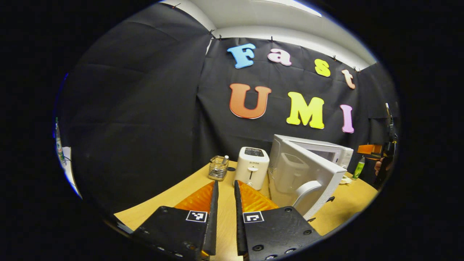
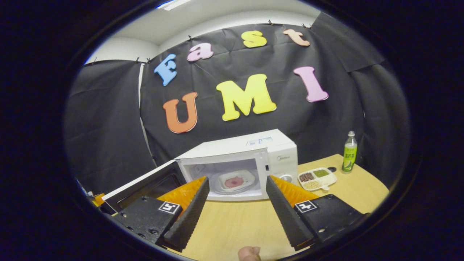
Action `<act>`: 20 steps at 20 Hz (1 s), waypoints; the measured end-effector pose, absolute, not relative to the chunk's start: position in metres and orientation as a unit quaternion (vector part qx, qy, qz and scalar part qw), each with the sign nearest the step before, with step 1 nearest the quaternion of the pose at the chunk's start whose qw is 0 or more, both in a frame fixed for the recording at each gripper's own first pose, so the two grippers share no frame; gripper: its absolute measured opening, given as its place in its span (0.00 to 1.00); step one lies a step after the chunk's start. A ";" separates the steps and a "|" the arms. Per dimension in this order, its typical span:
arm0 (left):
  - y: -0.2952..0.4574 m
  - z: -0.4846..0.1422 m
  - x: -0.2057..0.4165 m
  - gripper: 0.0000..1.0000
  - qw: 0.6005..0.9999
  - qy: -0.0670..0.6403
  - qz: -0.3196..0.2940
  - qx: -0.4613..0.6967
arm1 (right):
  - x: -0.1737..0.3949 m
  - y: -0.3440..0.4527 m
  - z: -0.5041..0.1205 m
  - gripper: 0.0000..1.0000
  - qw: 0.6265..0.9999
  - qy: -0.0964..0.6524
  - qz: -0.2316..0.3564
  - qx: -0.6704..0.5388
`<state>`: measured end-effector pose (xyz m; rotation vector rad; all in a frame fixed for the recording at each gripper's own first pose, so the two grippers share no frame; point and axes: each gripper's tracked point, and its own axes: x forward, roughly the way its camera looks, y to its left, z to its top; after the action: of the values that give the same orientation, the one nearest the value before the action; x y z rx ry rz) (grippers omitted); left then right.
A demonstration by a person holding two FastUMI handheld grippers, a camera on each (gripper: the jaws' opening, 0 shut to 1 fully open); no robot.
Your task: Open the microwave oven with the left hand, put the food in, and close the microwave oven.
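- Fingertip (image 2: 249, 253) of the person's hand poked in at the near edge of the right gripper view, just behind the right gripper (image 2: 235, 197); its fingers stood spread wide, gripping nothing, aimed straight at the microwave oven (image 2: 253, 159) cavity.
- Food: a plate (image 2: 235, 180) with something reddish on it sat inside the cavity on the turntable, apart from both grippers. Judged: placement done, only the closing left.
- Microwave door (image 1: 308, 177) hung wide open, swung out to the left, handle (image 1: 306, 190) on its free edge. Left that way so the right side could reach in.
- Left gripper (image 1: 226, 197) sat low over the table (image 1: 224, 217), fingers nearly together with a slim gap, nothing between them. It sat just left of the door, near the handle but not touching, pointing toward the toaster (image 1: 251, 166). Judged: staged to push the door closed.
- Outward: wire holder (image 1: 218, 168) left of the toaster; divided snack tray (image 2: 317, 178) just right of the oven; green bottle (image 2: 349, 151) farther right, near the table edge. None sat in the door's swing path, as far as I could tell.
- Risk, my read: the door needs a push from its outer face, and the left gripper was on the right side for that.
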<state>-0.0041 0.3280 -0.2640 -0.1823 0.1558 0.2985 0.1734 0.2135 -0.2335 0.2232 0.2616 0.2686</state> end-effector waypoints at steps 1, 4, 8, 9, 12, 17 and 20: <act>0.320 -0.268 0.002 0.06 0.984 0.078 0.126 -0.100 | 0.170 0.204 -0.224 0.90 0.978 0.121 0.130 0.105; 0.301 -0.275 0.013 0.00 0.990 0.076 0.063 -0.102 | 0.154 0.191 -0.198 1.00 0.980 0.098 0.150 0.092; 0.263 -0.289 0.020 0.00 0.995 0.082 -0.012 -0.054 | 0.138 0.174 -0.176 1.00 0.981 0.076 0.163 0.079; 0.252 -0.291 0.020 0.00 0.995 0.086 -0.031 -0.044 | 0.137 0.170 -0.172 0.90 0.982 0.068 0.161 0.072; 0.231 -0.291 0.023 0.00 0.995 0.084 -0.054 -0.020 | 0.131 0.157 -0.164 0.90 0.987 0.047 0.146 0.050; 0.182 -0.284 0.030 0.00 0.989 0.070 -0.120 -0.040 | 0.123 0.145 -0.161 1.00 0.985 0.043 0.158 0.051; 0.158 -0.283 0.046 0.00 0.989 0.056 -0.136 -0.023 | 0.127 0.126 -0.164 0.90 0.987 0.039 0.146 0.055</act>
<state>0.0458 0.1577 -0.2828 -0.0453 0.1127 -0.2736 0.1272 0.1262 -0.1642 0.1106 0.0790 0.2939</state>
